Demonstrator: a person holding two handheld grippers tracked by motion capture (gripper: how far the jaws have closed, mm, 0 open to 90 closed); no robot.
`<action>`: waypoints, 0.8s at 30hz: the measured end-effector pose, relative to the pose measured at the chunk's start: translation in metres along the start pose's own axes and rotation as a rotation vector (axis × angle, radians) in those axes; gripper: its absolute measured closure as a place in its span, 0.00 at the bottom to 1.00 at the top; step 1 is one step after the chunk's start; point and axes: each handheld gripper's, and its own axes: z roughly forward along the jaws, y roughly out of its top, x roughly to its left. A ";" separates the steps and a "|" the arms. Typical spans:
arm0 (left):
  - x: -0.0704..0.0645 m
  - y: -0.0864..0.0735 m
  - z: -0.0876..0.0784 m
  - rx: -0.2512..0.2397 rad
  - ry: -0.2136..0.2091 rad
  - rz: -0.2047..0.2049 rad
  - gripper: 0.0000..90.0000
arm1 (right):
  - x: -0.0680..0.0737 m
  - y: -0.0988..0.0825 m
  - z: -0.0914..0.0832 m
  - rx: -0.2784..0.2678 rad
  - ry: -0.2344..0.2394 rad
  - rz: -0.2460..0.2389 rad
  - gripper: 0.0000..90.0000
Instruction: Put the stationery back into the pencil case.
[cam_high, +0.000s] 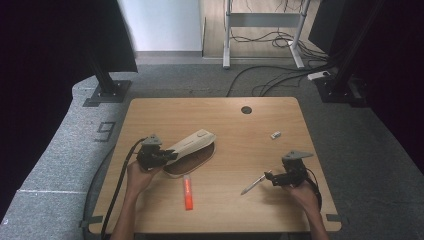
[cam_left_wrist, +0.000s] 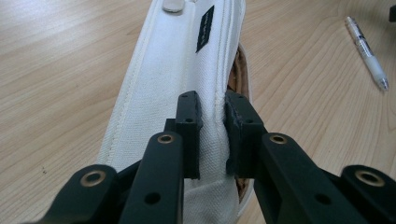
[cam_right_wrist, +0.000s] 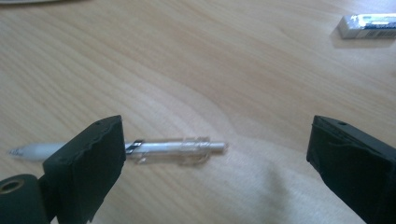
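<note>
Holding the white pencil case (cam_high: 192, 144) flap raised to expose its opening, the left tool (cam_left_wrist: 212, 135) pinches the canvas; at four o'clock, the right tool (cam_right_wrist: 215, 154) hangs spread above the pen (cam_right_wrist: 173, 149) on the worktop (cam_high: 240, 130).

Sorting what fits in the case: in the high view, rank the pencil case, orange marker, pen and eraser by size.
1. Pencil case, clearly largest.
2. Orange marker and pen: about the same length, too close to rank; the marker is thicker.
3. Eraser, smallest.

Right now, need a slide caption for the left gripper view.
Left gripper clamped on the white pencil case's flap, a pen lying on the wooden table beyond.
</note>
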 end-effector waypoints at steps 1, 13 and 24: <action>0.000 0.000 0.000 0.000 0.000 0.000 0.85 | -0.002 0.002 0.001 0.001 0.000 0.002 0.05; 0.000 0.000 -0.001 0.000 -0.006 0.002 0.85 | -0.027 0.024 0.012 -0.014 -0.038 0.020 0.12; 0.001 0.000 -0.002 -0.006 -0.009 -0.001 0.85 | -0.056 0.038 0.028 -0.002 -0.084 0.042 0.16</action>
